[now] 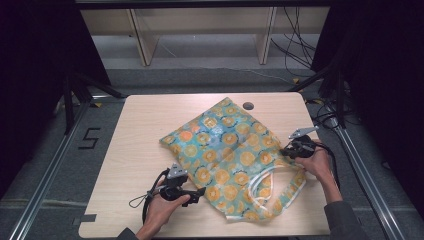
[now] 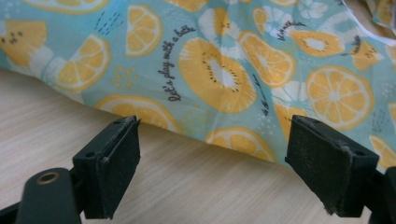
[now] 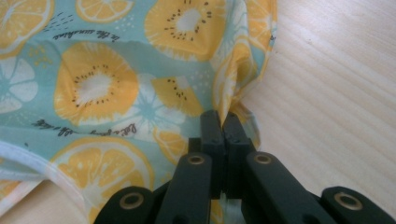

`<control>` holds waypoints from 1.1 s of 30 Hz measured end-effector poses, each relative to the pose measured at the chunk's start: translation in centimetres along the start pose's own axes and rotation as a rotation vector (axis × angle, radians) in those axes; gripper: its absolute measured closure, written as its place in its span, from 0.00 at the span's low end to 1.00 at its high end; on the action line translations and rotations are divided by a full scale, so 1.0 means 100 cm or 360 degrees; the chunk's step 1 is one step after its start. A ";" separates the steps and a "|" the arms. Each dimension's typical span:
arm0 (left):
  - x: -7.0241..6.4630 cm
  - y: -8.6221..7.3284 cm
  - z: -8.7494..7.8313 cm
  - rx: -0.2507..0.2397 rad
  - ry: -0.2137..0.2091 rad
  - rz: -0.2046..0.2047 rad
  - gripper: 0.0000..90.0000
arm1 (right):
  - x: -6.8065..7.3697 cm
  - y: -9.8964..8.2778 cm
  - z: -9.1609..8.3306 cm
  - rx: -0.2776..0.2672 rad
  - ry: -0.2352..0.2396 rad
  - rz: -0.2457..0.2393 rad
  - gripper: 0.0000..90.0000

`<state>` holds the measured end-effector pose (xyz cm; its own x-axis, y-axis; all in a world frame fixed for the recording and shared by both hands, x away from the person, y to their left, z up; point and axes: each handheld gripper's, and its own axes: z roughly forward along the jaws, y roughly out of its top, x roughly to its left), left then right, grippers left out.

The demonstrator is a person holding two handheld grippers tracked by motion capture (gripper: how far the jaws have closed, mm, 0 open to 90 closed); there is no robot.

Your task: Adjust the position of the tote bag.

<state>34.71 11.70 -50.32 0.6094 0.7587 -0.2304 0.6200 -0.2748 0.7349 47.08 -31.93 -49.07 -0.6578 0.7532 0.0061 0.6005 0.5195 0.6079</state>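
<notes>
fruit-print bag on bare table

A thin fabric bag, light teal with a print of orange and yellow citrus slices and small black script, is lying flat and slightly rumpled, set diagonally across the middle of the worktop. Its white-edged handles are looping out at the near right end. A fold of its right edge is bunching up where it is being pinched
</notes>
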 end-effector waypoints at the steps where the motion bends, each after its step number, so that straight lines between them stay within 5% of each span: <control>1: 0.003 -0.001 0.001 -0.0011 0.0001 -0.0052 0.18 | 0.002 -0.002 0.001 -0.0053 -0.0022 0.0009 1.00; 7: 0.009 0.001 0.004 -0.0017 0.0006 -0.0090 0.20 | 0.014 -0.005 -0.007 -0.0068 0.0001 0.0004 1.00; 8: 0.010 0.001 0.005 -0.0020 -0.0035 -0.0121 0.20 | 0.019 -0.006 -0.010 -0.0073 0.0013 -0.0004 1.00; 11: 0.010 0.001 0.006 -0.0019 -0.0019 -0.0084 0.22 | 0.024 -0.006 -0.012 -0.0123 0.0037 -0.0064 1.00; 14: 0.012 0.001 0.007 -0.0023 -0.0035 -0.0078 0.41 | 0.030 -0.008 -0.013 -0.0143 0.0044 -0.0081 1.00; 17: 0.017 0.002 0.005 -0.0066 -0.0047 -0.0012 0.76 | 0.037 -0.010 -0.014 -0.0123 0.0060 -0.0082 1.00; 21: 0.029 0.005 0.003 -0.0046 -0.0004 0.0147 0.90 | 0.049 -0.010 -0.018 -0.0159 0.0087 -0.0128 1.00; 26: 0.037 0.009 0.002 -0.0090 0.0005 0.0108 0.96 | 0.060 -0.013 -0.021 -0.0174 0.0141 -0.0110 1.00; 29: 0.050 0.014 0.000 -0.0063 0.0053 0.0149 0.97 | 0.065 -0.015 -0.023 -0.0198 0.0148 -0.0119 1.00; 33: 0.064 0.017 0.001 -0.0073 0.0090 0.0118 0.96 | 0.078 -0.015 -0.026 -0.0203 0.0156 -0.0184 1.00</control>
<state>39.71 16.04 -50.58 0.6231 0.7696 -0.1392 0.5502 -0.3049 0.7774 39.89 -27.86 -47.87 -0.7638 0.6454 0.0036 0.4599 0.5402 0.7048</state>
